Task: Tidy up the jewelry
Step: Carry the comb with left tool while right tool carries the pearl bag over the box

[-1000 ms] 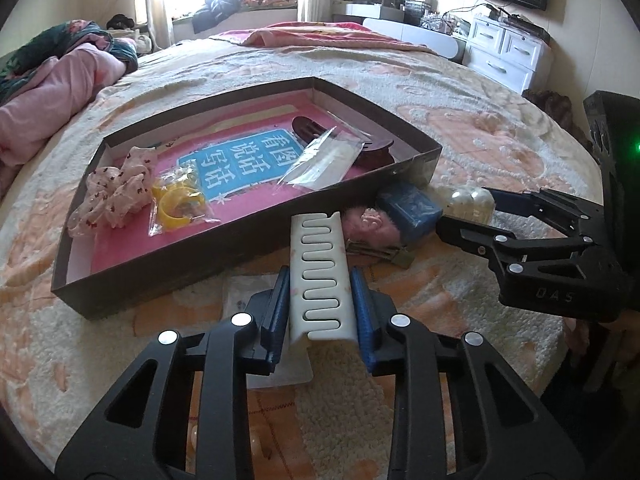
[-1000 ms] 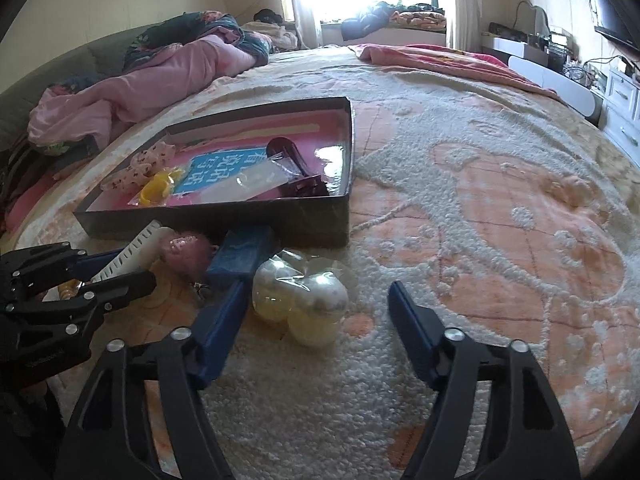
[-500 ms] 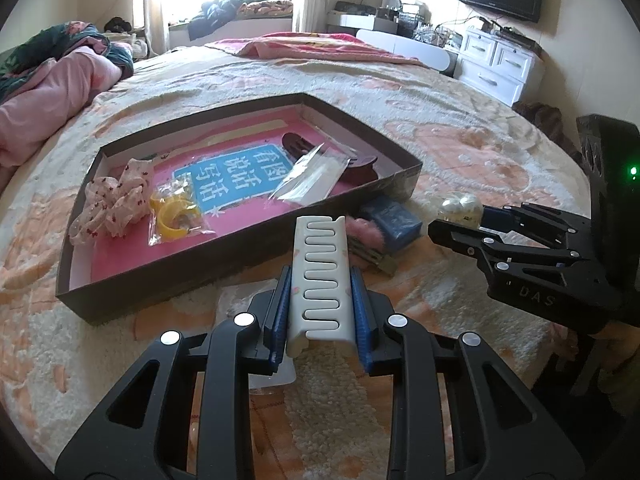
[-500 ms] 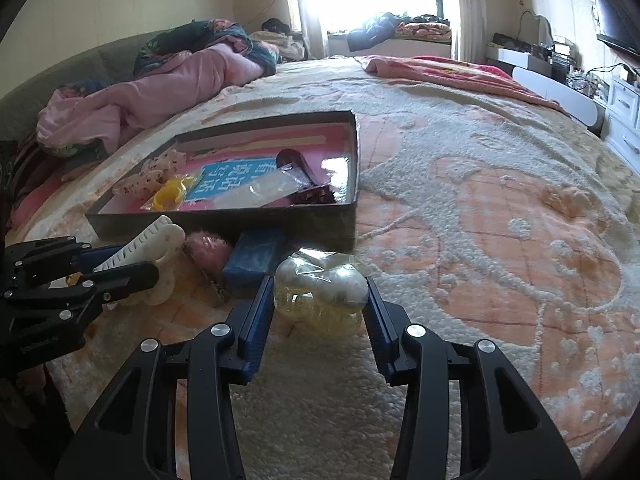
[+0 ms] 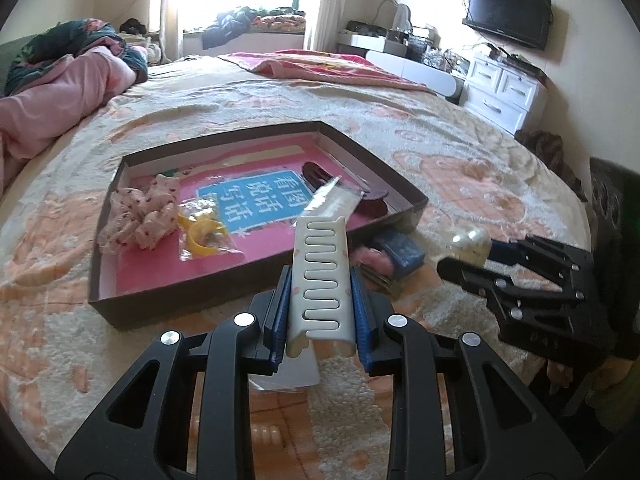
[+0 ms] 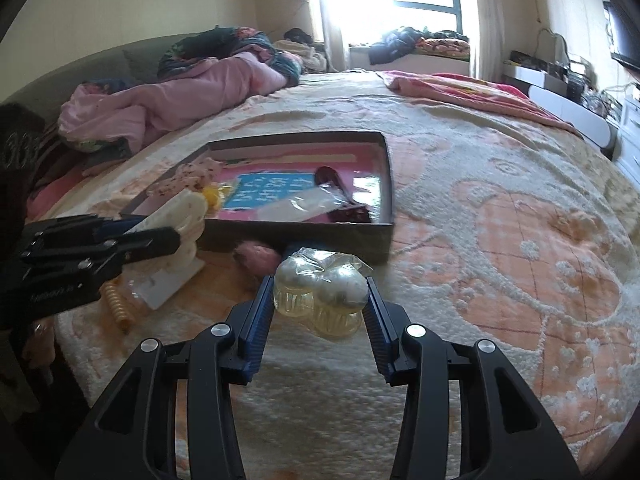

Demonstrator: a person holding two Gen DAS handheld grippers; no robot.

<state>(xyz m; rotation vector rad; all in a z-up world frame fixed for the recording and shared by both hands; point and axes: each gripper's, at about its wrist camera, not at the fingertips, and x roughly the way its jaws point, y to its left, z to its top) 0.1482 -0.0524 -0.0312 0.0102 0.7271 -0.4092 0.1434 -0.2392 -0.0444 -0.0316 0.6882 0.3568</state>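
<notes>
With your left gripper (image 5: 320,300) clamped on the white hair clip (image 5: 320,272) and your right gripper (image 6: 320,304) clamped on the bagged pearl clips (image 6: 320,292), carry both clear over the box (image 5: 200,300) wall before you let go

A second ago the right tool (image 6: 319,304) stood open around the bagged pearl hair clips (image 6: 320,292) lying on the bed blanket (image 6: 520,248); now its blue pads (image 6: 262,312) press both sides of the bag, which is raised off the blanket. The left tool (image 5: 320,304), gripping the white hair clip (image 5: 322,284), has risen, so the clip's tip now overlaps the near wall of the dark box (image 5: 192,300) instead of sitting below it.
</notes>
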